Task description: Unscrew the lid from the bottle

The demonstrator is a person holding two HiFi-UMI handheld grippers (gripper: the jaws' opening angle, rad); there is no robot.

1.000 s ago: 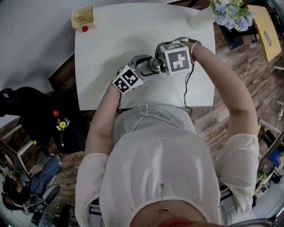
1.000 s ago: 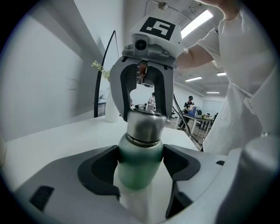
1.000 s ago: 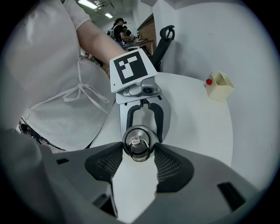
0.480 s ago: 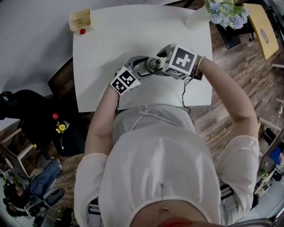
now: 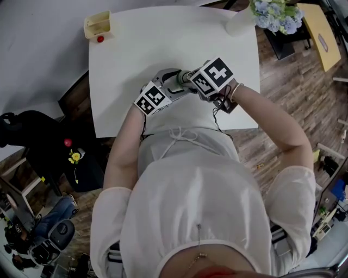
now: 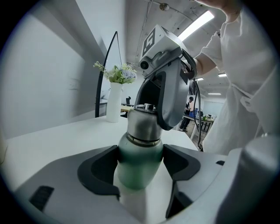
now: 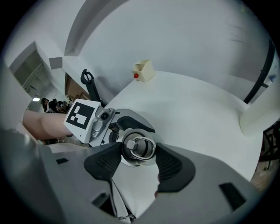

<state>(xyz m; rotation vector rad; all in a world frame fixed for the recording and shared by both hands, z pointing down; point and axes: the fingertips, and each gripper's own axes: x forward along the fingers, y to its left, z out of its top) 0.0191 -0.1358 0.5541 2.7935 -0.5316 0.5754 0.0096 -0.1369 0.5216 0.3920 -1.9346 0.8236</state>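
1. White table (image 5: 125,59): nothing on it is shifting. The bottle is standing upright near the edge closest to the person, well apart from the flower vase (image 5: 255,16) at the far corner.
2. Right forearm (image 5: 272,117): over the last second it is swinging in toward the body, and the marker cube (image 5: 213,75) is rotating with it.
3. Left gripper (image 6: 140,162): it is staying put, jaws clenched on the bottle's (image 6: 138,168) green body and bracing it against the twist.
4. Right gripper (image 7: 139,152): it is coming down from above. Its jaws, having just widened, are closing again, with both pads pressing the lid's sides.
5. Lid (image 7: 140,146): the silver cap with its ring is sitting between the right pads, still seated on the neck, with no gap showing at the seam.
6. Reading: this looks like a fresh bite after a wrist reset, with another unscrewing stroke about to start. The lid is not yet coming free, so the task is judged to be mid-way.
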